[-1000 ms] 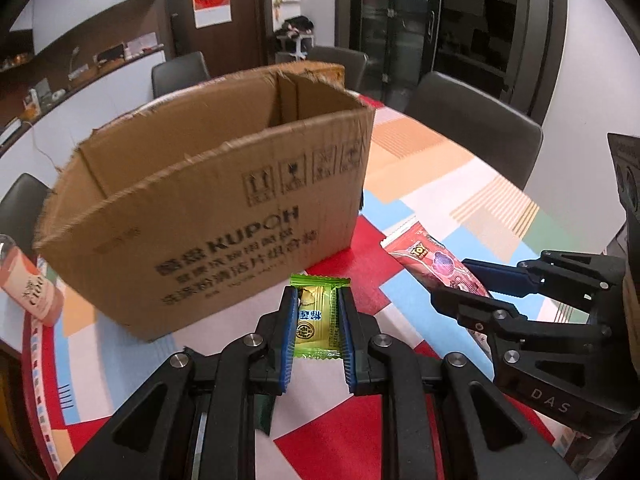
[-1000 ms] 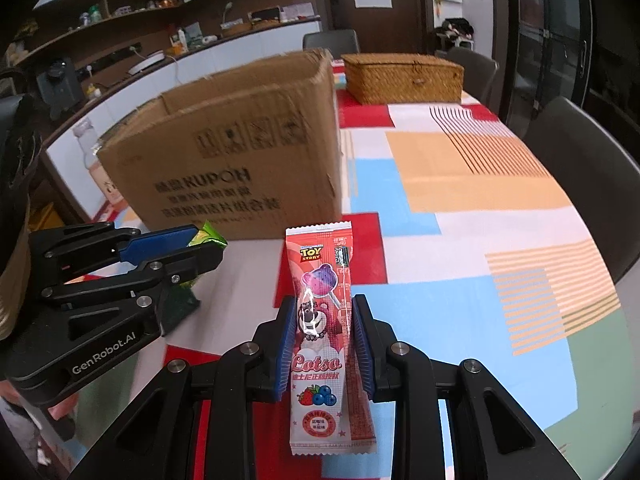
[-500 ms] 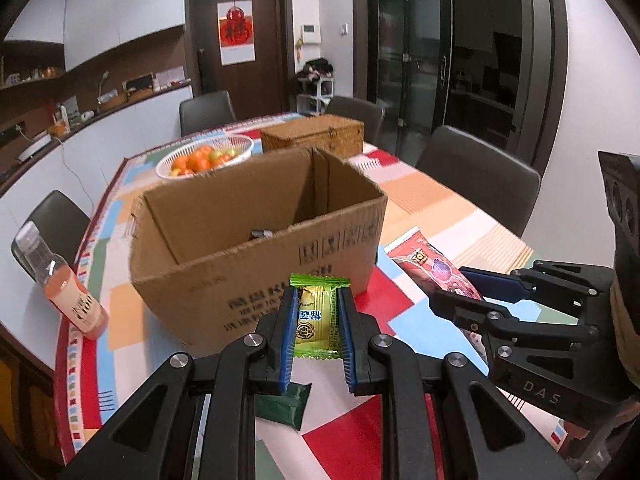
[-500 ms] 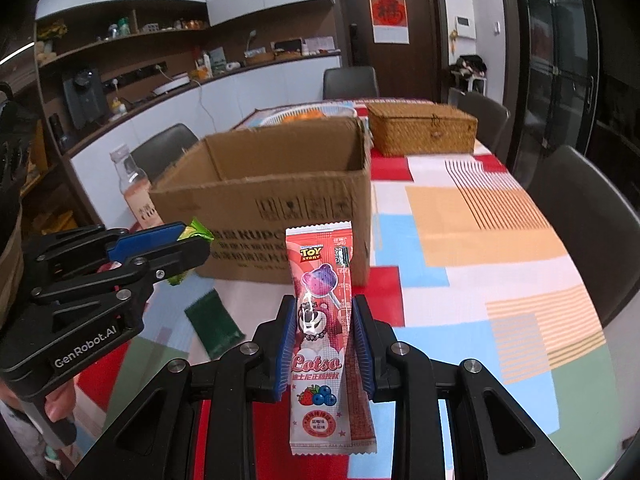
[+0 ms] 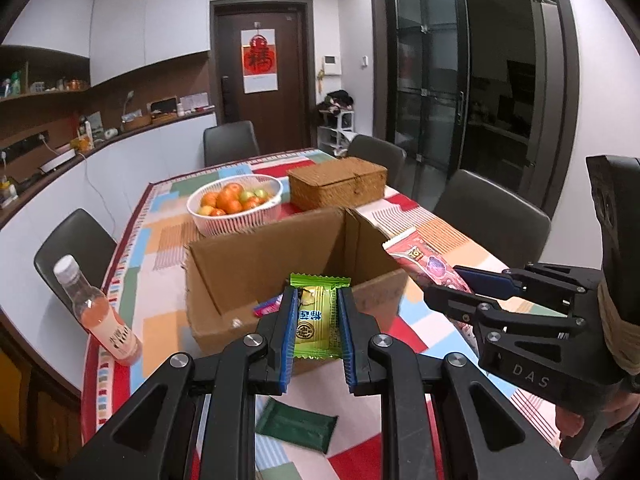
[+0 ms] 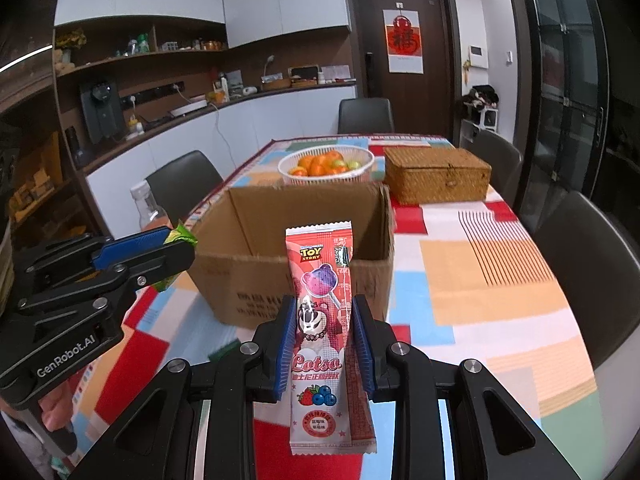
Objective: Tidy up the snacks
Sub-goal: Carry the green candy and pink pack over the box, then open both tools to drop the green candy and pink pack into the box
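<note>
My left gripper (image 5: 318, 300) is shut on a green-yellow snack packet (image 5: 317, 322) and holds it up in front of the near wall of an open cardboard box (image 5: 256, 268). My right gripper (image 6: 323, 312) is shut on a long red-and-pink Lotso lollipop packet (image 6: 322, 308), also raised before the box (image 6: 280, 280). A pink packet (image 5: 266, 306) lies inside the box. A dark green packet (image 5: 296, 424) lies on the table below my left gripper. Each gripper shows in the other's view: the right (image 5: 444, 284) and the left (image 6: 176, 248).
A bottle of pink drink (image 5: 96, 312) stands left of the box near the table edge. A white basket of oranges (image 5: 236, 204) and a wicker box (image 5: 338, 182) stand behind the box. Dark chairs (image 5: 492, 216) surround the patterned table (image 6: 480, 280).
Both grippers have risen with their packets, from table level to above the box rim, so the inside of the box and the things behind it now show.
</note>
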A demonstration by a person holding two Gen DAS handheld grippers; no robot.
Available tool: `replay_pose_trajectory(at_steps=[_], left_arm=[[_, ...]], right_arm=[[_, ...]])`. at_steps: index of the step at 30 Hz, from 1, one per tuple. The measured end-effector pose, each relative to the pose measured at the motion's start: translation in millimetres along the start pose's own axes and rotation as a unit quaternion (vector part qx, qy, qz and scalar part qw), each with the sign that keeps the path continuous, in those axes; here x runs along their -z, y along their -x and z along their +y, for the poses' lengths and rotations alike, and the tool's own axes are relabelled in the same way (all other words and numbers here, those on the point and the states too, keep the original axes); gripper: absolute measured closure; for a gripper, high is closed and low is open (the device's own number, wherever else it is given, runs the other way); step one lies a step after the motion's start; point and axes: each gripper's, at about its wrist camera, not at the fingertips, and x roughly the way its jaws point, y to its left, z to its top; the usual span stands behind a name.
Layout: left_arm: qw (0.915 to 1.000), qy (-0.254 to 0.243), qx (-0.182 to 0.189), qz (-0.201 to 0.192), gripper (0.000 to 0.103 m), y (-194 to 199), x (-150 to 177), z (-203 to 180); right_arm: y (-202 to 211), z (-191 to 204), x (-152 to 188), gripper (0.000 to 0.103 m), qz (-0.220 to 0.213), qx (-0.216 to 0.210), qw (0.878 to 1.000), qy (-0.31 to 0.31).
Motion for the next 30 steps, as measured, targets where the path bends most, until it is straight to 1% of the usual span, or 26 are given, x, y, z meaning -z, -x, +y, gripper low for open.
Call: replay_pose_trajectory(at_steps=[7, 12, 16, 24, 30], left_arm=[[0.9997, 0.004, -0.022, -0.003, 0.082, -7, -19, 17], [0.9995, 0.011, -0.029, 0.006, 0.082, -20, -29, 30], [0.9992, 0.019, -0.03, 0.019, 0.082, -35, -34, 40], [0.9974, 0.027, -0.038, 0.055, 0.082, -72, -42, 59], [0.9956, 0.029, -0.041, 0.08, 0.082, -97, -48, 66]], right_arm=[[-14, 2, -34, 0.074, -0.007, -0.006, 1.0, 0.012], [-29, 4, -55, 0.074, -0.005, -0.006, 1.0, 0.025], [-43, 4, -66, 0.074, 0.004, -0.007, 1.0, 0.03], [-79, 7, -84, 0.074, 0.028, 0.003, 0.999, 0.045], [-100, 6, -92, 0.074, 0.041, 0.011, 0.998, 0.05]])
